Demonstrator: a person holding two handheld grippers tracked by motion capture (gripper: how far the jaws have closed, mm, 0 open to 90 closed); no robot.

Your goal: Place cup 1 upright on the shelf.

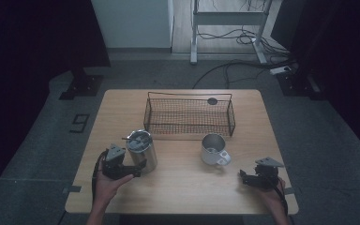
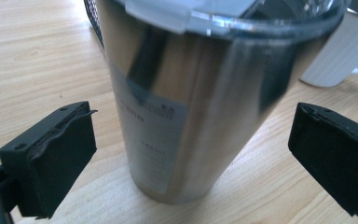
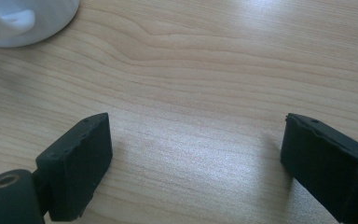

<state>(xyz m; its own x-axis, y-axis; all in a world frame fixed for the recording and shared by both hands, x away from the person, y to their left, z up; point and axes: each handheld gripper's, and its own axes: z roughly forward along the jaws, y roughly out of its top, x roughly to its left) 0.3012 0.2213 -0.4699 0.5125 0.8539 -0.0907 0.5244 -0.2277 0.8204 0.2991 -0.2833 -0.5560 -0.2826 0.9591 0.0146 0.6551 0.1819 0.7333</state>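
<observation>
On the light wooden table (image 1: 183,187), a rectangular wire mesh basket (image 1: 190,115) sits at the back; before it stand a tall steel tumbler (image 1: 141,151) left and a white handled mug (image 1: 214,149) right.

Dim room; grey floor (image 1: 37,140), white wall (image 1: 131,23), cables (image 1: 243,37), perhaps desk frame (image 1: 227,21).

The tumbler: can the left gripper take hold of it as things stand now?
Probably yes. The left gripper is open, its fingers stand on either side of the tumbler without touching it, and nothing lies between them. The mug stands well apart.
</observation>
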